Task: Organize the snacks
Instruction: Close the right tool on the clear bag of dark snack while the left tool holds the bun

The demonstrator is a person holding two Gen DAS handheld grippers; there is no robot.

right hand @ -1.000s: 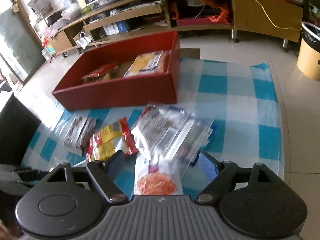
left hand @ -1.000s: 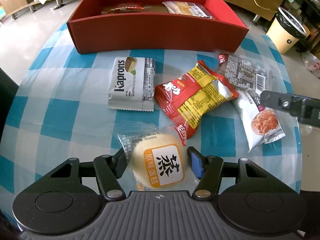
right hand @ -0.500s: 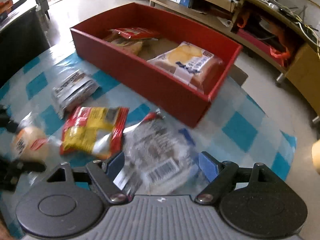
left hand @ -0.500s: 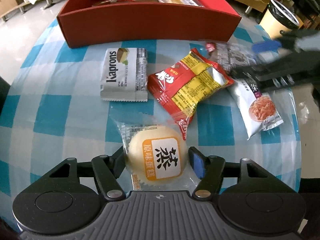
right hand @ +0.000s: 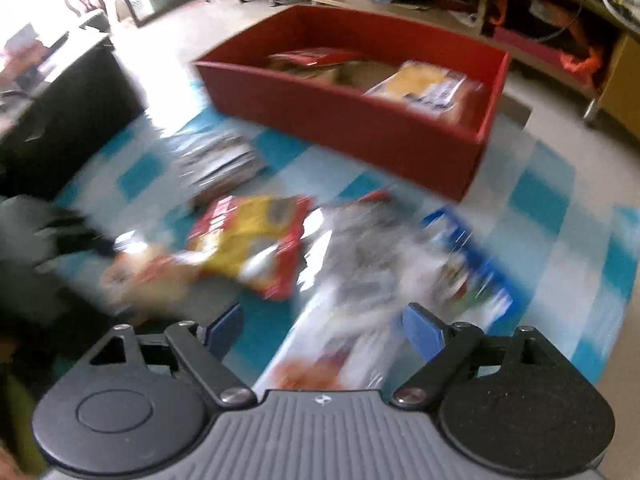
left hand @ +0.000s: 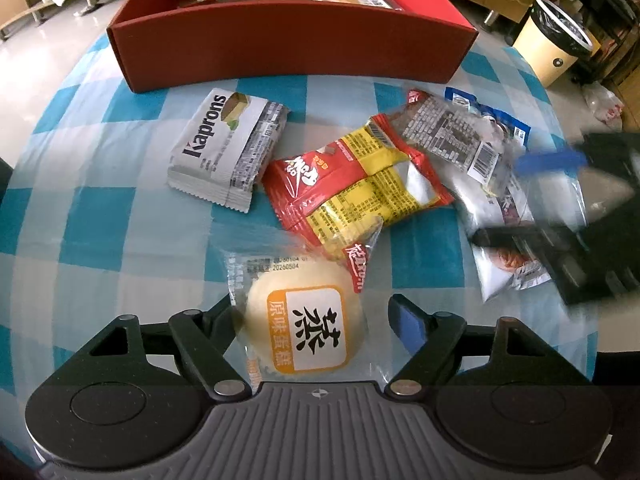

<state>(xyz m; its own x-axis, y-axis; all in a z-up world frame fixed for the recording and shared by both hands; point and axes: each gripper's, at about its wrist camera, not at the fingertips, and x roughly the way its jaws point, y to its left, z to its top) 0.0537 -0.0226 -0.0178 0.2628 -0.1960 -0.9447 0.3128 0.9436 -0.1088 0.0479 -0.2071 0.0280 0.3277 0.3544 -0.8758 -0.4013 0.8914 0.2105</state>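
Blue-and-white checked cloth (left hand: 100,216) is carrying loose snacks in front of a red box (left hand: 292,46).

Left gripper (left hand: 316,320) is standing wide apart around the round steamed cake packet (left hand: 306,328); whether its fingers are touching the wrapper is hard to tell. Right gripper (right hand: 322,330) is also spread wide, straddling a white shrimp-snack bag (right hand: 332,360), with nothing clamped. Motion blur is smearing the right wrist view, so labels there are unreadable. A Kaprons wafer pack (left hand: 228,148) and a red-yellow packet (left hand: 356,192) are lying between cake and box, whose front wall is hiding most of its contents.
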